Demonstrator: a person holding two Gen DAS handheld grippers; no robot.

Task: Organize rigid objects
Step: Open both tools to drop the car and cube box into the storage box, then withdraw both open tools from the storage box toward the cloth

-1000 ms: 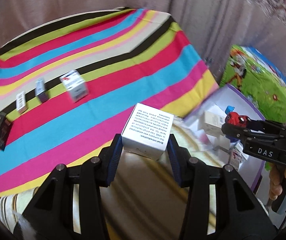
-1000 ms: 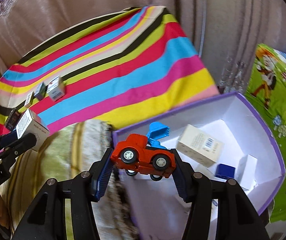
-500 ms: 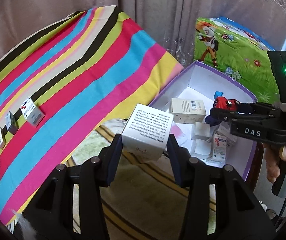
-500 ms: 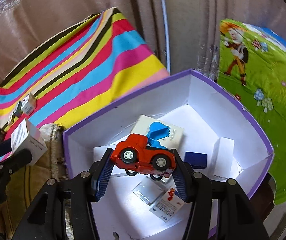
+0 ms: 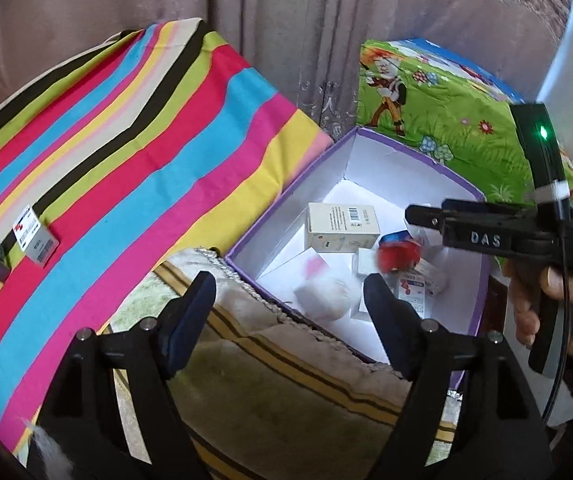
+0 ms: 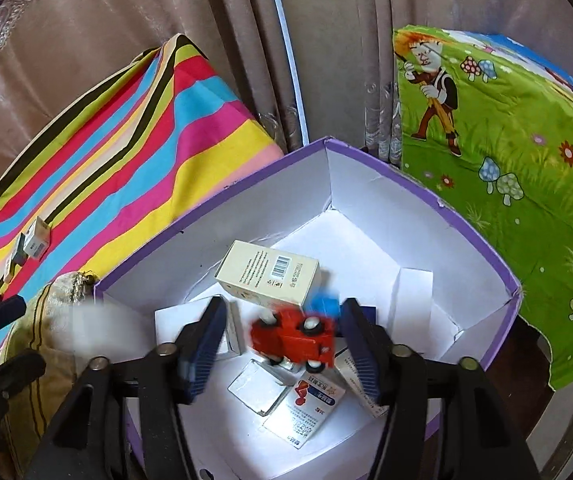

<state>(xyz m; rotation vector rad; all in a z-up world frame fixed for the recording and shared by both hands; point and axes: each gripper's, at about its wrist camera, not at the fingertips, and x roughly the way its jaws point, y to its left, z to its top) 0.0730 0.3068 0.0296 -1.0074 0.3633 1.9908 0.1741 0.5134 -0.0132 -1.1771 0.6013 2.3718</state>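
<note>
The right gripper [image 6: 282,342] hangs over the purple-rimmed cardboard box with white inside [image 6: 482,236]. Its jaws are opening, and the red toy truck with white wheels and a blue part [image 6: 292,340] lies blurred in the gap between them, tilted, clear of the pad at 9 o'clock; whether it touches the pad at 3 o'clock I cannot tell.

The left gripper [image 5: 289,312] sits over the box's near corner, jaws opening with nothing pressed between them. A blurred white box [image 5: 320,294] shows just beyond them, inside the box near its 7 o'clock wall.

Inside the purple-rimmed box also lie a cream carton with a barcode [image 6: 268,272] toward 11 o'clock, a white packet with red print [image 6: 306,410] toward 6 o'clock, and several small white cartons.

Only the left wrist view shows the hand [image 5: 554,308] gripping the right tool's handle, and more of the small boxes [image 5: 34,240] on the striped cloth [image 5: 126,160]. The right wrist view alone shows the truck's wheels clearly.
</note>
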